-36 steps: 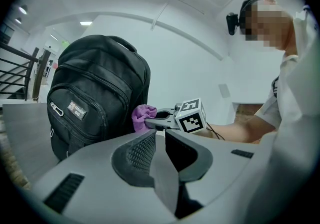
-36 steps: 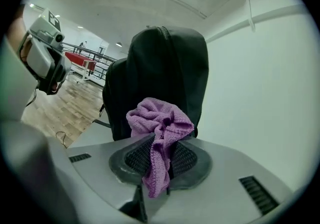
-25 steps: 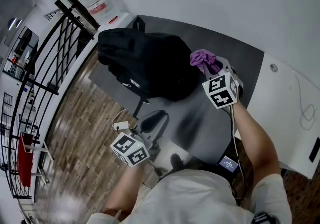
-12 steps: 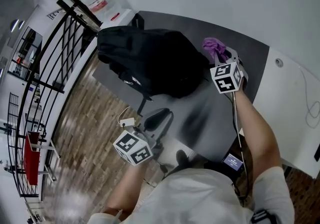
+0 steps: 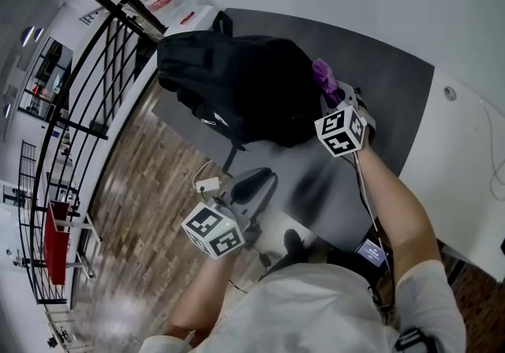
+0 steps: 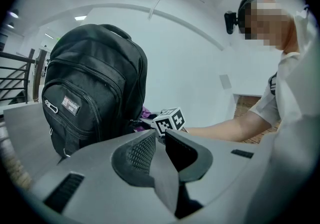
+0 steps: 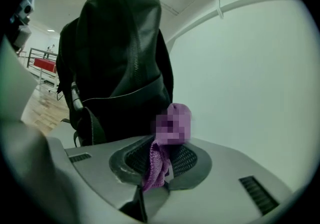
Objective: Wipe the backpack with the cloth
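From the head view, the black backpack (image 5: 237,87) stands on the dark grey table (image 5: 394,99). A black railing (image 5: 102,67) and wood floor (image 5: 150,209) lie to its left. Your right gripper (image 5: 331,95) holds the purple cloth (image 5: 323,73) against the pack's right side.

In the left gripper view, your left gripper (image 6: 159,150) has its jaws drawn together on nothing, and it faces the upright pack.

In the right gripper view, the jaws pinch the cloth just beside the pack, with a white wall (image 7: 250,67) on the right.
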`<state>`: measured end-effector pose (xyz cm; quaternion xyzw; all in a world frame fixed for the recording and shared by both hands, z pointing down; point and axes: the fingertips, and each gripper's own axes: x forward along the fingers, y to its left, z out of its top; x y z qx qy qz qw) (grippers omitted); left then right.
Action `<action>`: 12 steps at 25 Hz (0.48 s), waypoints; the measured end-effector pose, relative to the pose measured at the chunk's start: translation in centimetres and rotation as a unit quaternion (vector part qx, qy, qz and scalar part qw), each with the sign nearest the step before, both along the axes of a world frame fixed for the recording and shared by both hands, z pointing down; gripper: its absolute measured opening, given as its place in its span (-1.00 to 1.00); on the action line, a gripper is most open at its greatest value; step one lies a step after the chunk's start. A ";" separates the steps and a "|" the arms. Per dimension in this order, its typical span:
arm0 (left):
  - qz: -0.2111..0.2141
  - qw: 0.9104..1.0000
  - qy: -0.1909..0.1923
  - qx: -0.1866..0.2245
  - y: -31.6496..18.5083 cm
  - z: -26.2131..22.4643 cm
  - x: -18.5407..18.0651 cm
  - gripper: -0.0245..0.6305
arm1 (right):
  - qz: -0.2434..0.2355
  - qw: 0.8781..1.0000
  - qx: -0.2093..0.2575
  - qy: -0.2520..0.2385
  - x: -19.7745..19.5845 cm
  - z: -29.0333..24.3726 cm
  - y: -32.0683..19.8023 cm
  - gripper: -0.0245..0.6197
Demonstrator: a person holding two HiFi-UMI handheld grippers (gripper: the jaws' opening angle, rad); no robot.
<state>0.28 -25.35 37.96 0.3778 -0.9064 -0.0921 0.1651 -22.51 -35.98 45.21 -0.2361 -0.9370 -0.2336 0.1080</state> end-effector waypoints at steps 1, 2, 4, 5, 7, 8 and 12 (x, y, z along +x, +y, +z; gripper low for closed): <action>0.001 1.000 0.001 0.000 0.0 0.1 0.1 -0.77 | -0.007 1.000 0.003 0.001 0.6 0.5 0.5 -0.69; 0.001 1.000 0.003 0.001 0.1 0.3 0.1 -0.77 | -0.014 1.000 0.005 0.003 1.1 0.8 0.9 -0.69; 0.002 1.000 0.006 0.002 0.1 0.6 0.3 -0.77 | -0.025 1.000 0.009 0.005 2.2 1.5 1.7 -0.69; 0.003 1.000 0.006 0.003 0.0 0.7 0.4 -0.77 | -0.031 0.999 0.011 0.007 2.8 1.7 2.0 -0.69; 0.004 1.000 0.007 0.005 0.0 0.7 0.5 -0.77 | -0.041 0.999 0.015 0.009 3.9 2.2 2.8 -0.69; 0.004 1.000 0.007 0.006 0.0 0.8 0.5 -0.77 | -0.045 0.999 0.017 0.010 4.5 2.5 3.1 -0.69; 0.007 1.000 0.007 0.007 0.0 1.0 0.7 -0.77 | -0.055 0.998 0.021 0.012 6.3 3.3 4.7 -0.69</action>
